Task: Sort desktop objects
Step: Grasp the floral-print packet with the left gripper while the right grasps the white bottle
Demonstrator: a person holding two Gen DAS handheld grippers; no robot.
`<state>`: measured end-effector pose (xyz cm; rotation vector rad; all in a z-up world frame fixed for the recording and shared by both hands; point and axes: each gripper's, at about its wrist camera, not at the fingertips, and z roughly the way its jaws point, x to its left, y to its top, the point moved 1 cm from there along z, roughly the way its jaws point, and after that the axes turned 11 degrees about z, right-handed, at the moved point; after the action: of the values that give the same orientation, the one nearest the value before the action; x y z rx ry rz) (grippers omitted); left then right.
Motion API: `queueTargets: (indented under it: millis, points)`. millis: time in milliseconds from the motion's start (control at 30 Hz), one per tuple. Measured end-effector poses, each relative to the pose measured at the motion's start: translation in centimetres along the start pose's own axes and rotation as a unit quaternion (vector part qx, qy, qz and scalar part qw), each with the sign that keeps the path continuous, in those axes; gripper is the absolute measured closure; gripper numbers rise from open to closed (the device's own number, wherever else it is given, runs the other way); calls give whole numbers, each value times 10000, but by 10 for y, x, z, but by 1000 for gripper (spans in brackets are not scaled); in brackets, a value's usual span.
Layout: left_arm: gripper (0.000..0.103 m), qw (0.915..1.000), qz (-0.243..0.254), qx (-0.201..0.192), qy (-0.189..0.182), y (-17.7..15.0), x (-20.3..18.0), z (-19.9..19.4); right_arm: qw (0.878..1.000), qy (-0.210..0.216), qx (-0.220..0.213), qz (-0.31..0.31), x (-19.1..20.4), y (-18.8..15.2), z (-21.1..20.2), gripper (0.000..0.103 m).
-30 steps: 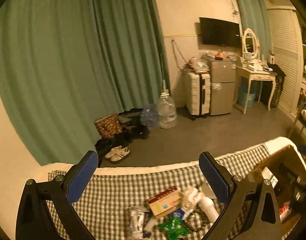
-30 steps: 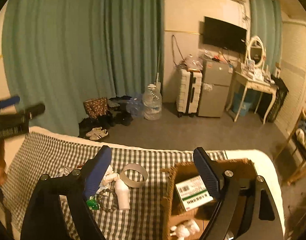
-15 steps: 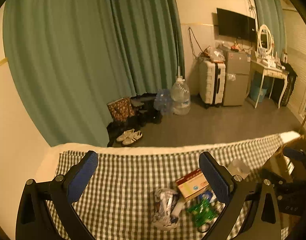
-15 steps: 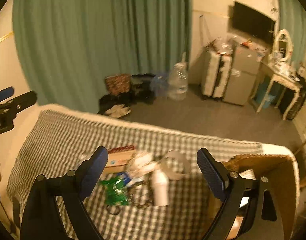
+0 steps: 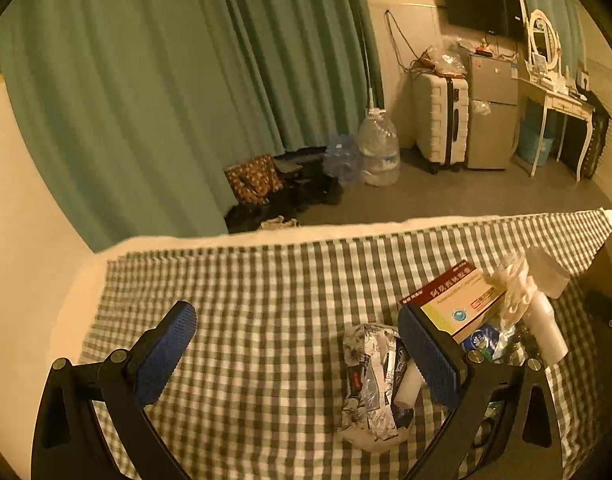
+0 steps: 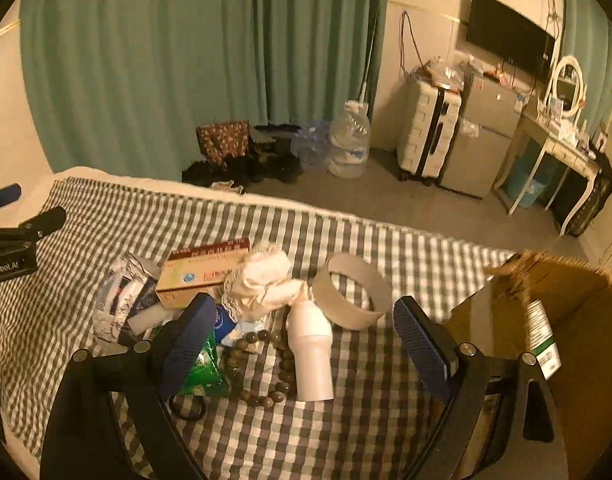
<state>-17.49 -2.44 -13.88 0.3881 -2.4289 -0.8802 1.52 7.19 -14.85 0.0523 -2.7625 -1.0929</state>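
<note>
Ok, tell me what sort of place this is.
Probably a lived-in bedroom or studio flat: a suitcase beside a small fridge, a wall-mounted TV, a dressing table with mirror, and a checked cloth holding clutter.

Both my wrist cameras looked forward and steeply down, close over the checked worktop (image 5: 266, 300), toward its far edge. They shared the clutter pile; only my right view caught the cardboard box (image 6: 565, 300) at the right end.

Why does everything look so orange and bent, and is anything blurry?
Both views: warm dim room light tints everything amber, and the fisheye lens bows the curtain and darkens the corners. Left wrist view: the medicine box is slightly smeared. Right wrist view: the cardboard box edge looks soft.
</note>
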Motion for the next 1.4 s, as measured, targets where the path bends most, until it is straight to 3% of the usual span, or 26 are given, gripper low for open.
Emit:
queueTargets:
  millis: [367, 600, 833, 1067, 1233, 1400]
  points:
    - [0, 9983, -206, 506, -207, -40, -13, 57, 9964, -376, 455, 604, -29, -25, 47, 15]
    - [0, 9978, -83, 624, -215, -51, -20, 71, 9946, -514, 653, 623, -43, -35, 64, 33]
    - [0, 9955, -344, 802, -368, -61, -21, 82, 9962, -414, 697, 326, -34, -43, 72, 36]
    - [0, 9944, -162, 976, -372, -69, -31, 92, 9943, -477, 902, 293, -29, -49, 84, 37]
    - [0, 9915, -389, 1081, -617, -74, -34, 101, 9925, -434, 1027, 506, -35, -53, 95, 38]
    - [0, 9823, -624, 1445, -1018, -90, -33, 123, 9930, -565, 986, 333, -34, -48, 104, 38]
